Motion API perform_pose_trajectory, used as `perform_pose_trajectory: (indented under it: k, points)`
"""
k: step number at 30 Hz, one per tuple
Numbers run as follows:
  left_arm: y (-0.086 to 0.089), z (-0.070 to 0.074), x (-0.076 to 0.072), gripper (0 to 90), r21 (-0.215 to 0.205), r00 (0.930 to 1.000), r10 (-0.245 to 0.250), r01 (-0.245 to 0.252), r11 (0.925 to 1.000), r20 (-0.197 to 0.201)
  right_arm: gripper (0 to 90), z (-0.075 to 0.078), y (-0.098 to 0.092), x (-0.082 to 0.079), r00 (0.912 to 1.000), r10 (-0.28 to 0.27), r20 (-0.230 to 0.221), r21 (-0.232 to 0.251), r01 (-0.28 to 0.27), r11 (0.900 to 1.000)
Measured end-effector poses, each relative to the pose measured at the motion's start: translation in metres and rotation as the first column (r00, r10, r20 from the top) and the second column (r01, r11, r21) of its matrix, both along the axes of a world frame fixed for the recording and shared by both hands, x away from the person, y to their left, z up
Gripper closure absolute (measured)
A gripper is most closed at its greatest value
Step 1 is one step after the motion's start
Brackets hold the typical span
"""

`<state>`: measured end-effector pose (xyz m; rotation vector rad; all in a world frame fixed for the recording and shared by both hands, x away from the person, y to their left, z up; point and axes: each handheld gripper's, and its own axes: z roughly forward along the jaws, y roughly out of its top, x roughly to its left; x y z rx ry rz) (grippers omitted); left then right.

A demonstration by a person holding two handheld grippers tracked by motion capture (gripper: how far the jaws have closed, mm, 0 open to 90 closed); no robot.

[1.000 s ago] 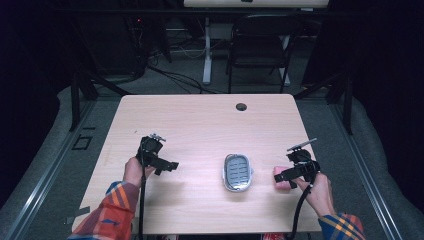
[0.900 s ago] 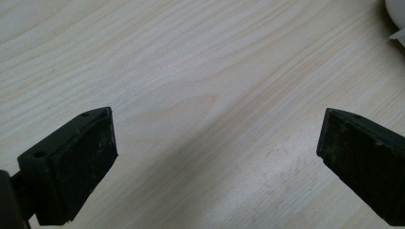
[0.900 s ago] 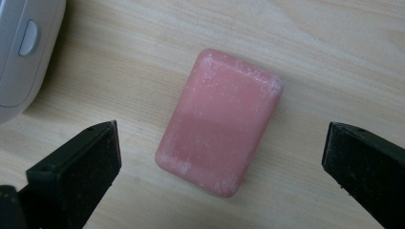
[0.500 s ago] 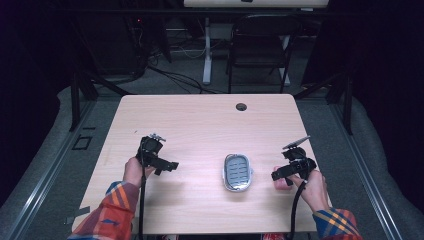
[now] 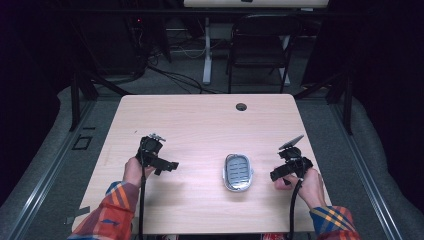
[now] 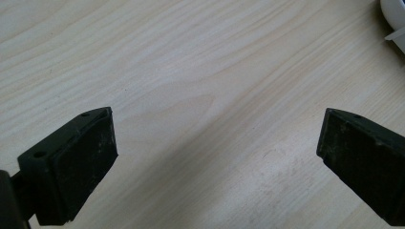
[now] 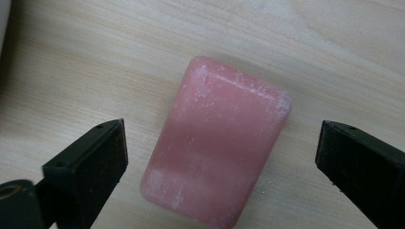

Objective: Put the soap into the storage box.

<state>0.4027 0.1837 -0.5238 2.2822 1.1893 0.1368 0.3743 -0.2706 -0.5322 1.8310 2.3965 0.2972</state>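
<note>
1. In the right gripper view, the right gripper (image 7: 219, 162) has its fingers (image 7: 90, 167) spread wide to either side of a pink bar of soap (image 7: 217, 140), with a gap between each pad and the bar; the fingers have just been closing a little, with the soap between them but not pressed.
2. The soap lies flat on the pale wooden surface (image 7: 334, 57), at the centre of that frame, its long side tilted slightly to the right.
3. In the high view, the right gripper (image 5: 276, 176) sits at the lower right of the frame, just right of a white soap dish (image 5: 237, 171) with a grey slotted insert.
4. The left gripper (image 6: 217, 157) holds its fingers (image 6: 81, 157) wide apart over bare wood, gripping nothing.
5. In the high view, the left gripper (image 5: 170, 166) is at lower left of centre, well apart from the dish.
</note>
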Motion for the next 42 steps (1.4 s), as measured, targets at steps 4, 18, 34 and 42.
perform_pose_trajectory:
  k: [4,18,34,42]
  points:
    - [-0.0001,-0.0001,-0.0001,0.0,0.0,1.0,0.002,-0.002,1.0,-0.002,7.3,-0.0018,0.0006,0.0011,0.9999,-0.014,-0.009,-0.001,0.014,1.0]
    - [0.0002,-0.0001,0.0001,0.0,0.002,1.0,-0.004,0.004,1.0,-0.006,26.5,-0.0054,0.0024,0.0029,0.9997,-0.014,-0.022,-0.002,0.014,1.0]
    - [-0.0006,-0.0005,0.0,0.0,0.003,1.0,-0.005,0.005,1.0,-0.008,35.0,-0.0064,0.0024,0.0049,0.9975,0.008,-0.07,-0.018,-0.009,1.0]
    - [-0.0008,-0.0004,0.0,0.0,0.005,0.9999,-0.008,0.008,1.0,-0.01,36.5,-0.0082,0.0021,0.0056,0.9968,0.015,-0.079,-0.016,-0.016,1.0]
